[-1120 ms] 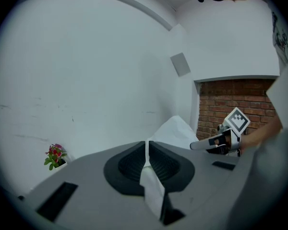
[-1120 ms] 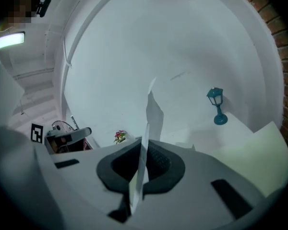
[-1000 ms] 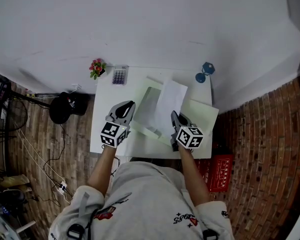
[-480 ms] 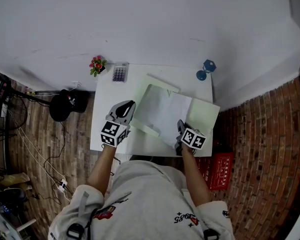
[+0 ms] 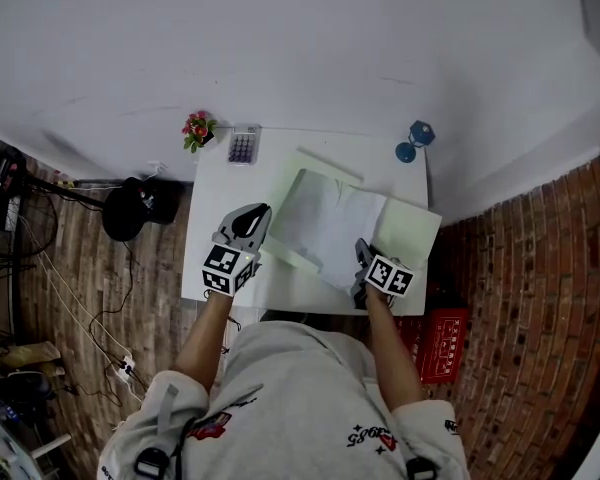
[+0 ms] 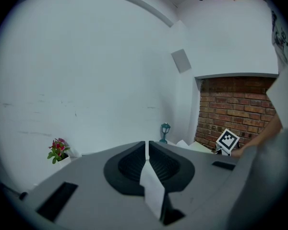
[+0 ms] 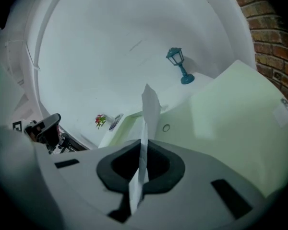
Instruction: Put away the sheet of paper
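Note:
An open pale green folder (image 5: pixel 410 230) lies on the white table (image 5: pixel 220 190). The white sheet of paper (image 5: pixel 325 223) rests low across the folder's inside. My right gripper (image 5: pixel 363 255) is at the sheet's near right corner and is shut on it. In the right gripper view the sheet (image 7: pixel 150 107) runs edge-on out of the closed jaws (image 7: pixel 144 145), with the folder's cover (image 7: pixel 230 119) to the right. My left gripper (image 5: pixel 246 226) is at the folder's left edge, shut on a pale flap of the folder (image 6: pixel 152 190).
At the table's far edge stand a small flower pot (image 5: pixel 197 130), a calculator (image 5: pixel 241 148) and a blue lamp figure (image 5: pixel 412 140). A red crate (image 5: pixel 442 340) sits on the floor to the right. A black object (image 5: pixel 130 211) and cables lie to the left.
My right gripper has pulled back toward me and to the right, and the sheet has dropped from raised to lying low over the folder. The left gripper has stayed put.

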`<state>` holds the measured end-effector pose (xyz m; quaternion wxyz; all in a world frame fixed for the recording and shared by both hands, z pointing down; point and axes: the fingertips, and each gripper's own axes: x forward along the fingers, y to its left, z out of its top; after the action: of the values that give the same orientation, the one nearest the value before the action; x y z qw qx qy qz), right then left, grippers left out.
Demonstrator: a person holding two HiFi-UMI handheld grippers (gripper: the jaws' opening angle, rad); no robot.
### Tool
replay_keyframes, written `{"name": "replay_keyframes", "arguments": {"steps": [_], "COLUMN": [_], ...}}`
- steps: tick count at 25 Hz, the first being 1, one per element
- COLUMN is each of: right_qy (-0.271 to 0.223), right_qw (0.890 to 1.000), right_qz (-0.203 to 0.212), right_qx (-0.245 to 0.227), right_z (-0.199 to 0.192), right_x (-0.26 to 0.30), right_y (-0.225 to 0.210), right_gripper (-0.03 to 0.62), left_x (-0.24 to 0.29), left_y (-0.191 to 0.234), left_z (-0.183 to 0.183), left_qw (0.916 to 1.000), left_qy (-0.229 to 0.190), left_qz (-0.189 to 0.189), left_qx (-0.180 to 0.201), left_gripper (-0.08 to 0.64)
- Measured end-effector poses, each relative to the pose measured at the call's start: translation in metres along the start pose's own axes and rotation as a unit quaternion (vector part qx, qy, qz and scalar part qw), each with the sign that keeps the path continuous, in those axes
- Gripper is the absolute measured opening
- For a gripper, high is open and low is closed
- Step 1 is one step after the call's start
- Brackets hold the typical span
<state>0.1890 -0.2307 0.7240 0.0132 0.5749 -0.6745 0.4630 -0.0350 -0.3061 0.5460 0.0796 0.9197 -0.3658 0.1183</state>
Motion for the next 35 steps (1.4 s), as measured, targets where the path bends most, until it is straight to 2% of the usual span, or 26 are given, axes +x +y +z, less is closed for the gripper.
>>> {"name": "replay_keyframes", "arguments": {"steps": [4,9,14,18,22,26,31,35], "right_qy": [-0.003,-0.016,-0.024,-0.024,-0.020,0.003,-0.004,-0.008], "right_qw": [1.000,0.997,0.990,0.988,0.987,0.992,0.999,0.998], "right_qz": [-0.005,0.014,0.055,0.079,0.084,0.066,0.047,0.041], "right_qx": [-0.020,-0.073,-0.130,-0.132,-0.137,-0.105,-0.012,0.051], "right_z": [-0.002,-0.002,-0.005,-0.007,-0.005,-0.007,0.000,0.003], "right_x": [-0.001,-0.005,-0.015,-0.015,-0.010,0.004,0.015,0.026], "right_y": [-0.002,0.008,0.026,0.032,0.034,0.020,0.003,-0.003], "right_gripper": [0.003,0.003,0.003,0.003,0.003,0.003,0.003,0.003], "left_x": [-0.005,-0.011,-0.014,-0.016,-0.018,-0.018,-0.020,-0.023], "left_y": [0.002,0.007,0.008,0.008,0.005,0.005,0.010,0.013], "left_z": [-0.001,-0.005,-0.009,-0.011,-0.011,-0.010,-0.009,-0.012], "left_qw": [1.0000,0.9998,0.9996,0.9996,0.9996,0.9996,0.9995,0.9992], "left_qy": [0.001,0.005,0.009,0.010,0.010,0.010,0.004,0.011], "left_qz": [0.009,0.018,0.023,0.024,0.024,0.026,0.033,0.038], "left_qx": [-0.003,-0.008,-0.010,-0.009,-0.008,-0.008,-0.002,-0.008], "left_gripper": [0.037,0.037,0.037,0.037,0.037,0.037,0.037,0.037]}}
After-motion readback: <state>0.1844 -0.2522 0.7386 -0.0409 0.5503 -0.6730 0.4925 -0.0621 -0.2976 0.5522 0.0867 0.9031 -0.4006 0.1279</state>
